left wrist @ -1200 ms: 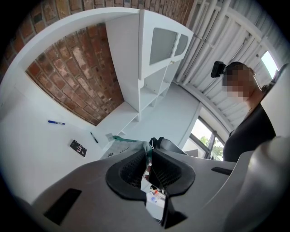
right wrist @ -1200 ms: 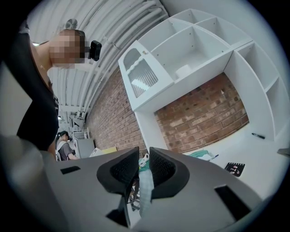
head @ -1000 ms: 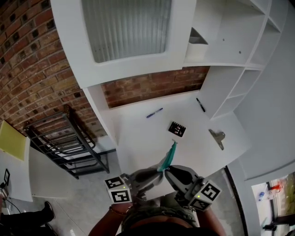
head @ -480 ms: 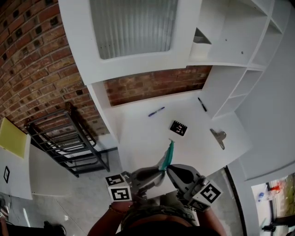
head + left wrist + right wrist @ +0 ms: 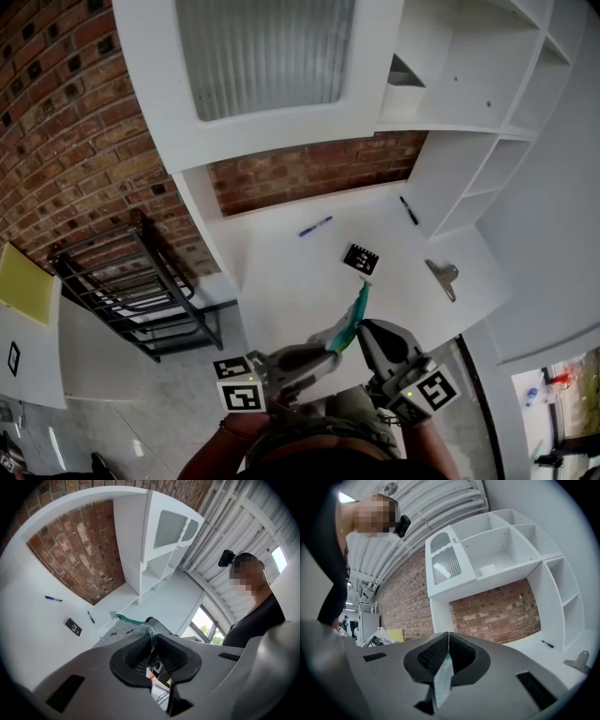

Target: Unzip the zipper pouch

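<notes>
Left gripper (image 5: 152, 641): jaws closed, pinching a fold of the zipper pouch (image 5: 125, 629) between the pads. Grey patterned fabric with a teal edge runs out from the jaws, away from the camera. In the head view the left gripper (image 5: 323, 354) sits low at centre, just in front of the person's body, with its marker cube to the left.

Right gripper (image 5: 448, 644): jaws pressed together on a narrow strip of the pouch. Pale fabric hangs down between the pads, with a bit of teal at the top of the gap. Cannot tell whether the strip is the zipper pull or the pouch's edge. In the head view the right gripper (image 5: 373, 330) is just right of the left one, tips near each other.

Zipper pouch (image 5: 350, 317): held up between both grippers, teal edge slanting up and away from the person, over the near part of the white desk (image 5: 281, 281).

On the desk:
- black card with white marks (image 5: 361, 260), just beyond the pouch's upper tip
- blue pen (image 5: 316, 226), further back
- black pen (image 5: 409, 210), back right by the shelving
- metal clip (image 5: 442, 278), at the right

Surroundings:
- brick wall (image 5: 309, 173) behind the desk
- white cabinet with a ribbed glass door (image 5: 262, 56) above
- open white shelves (image 5: 487, 75) at the right
- black metal rack (image 5: 141, 286) on the floor left of the desk
- yellow board (image 5: 23, 284) at far left
</notes>
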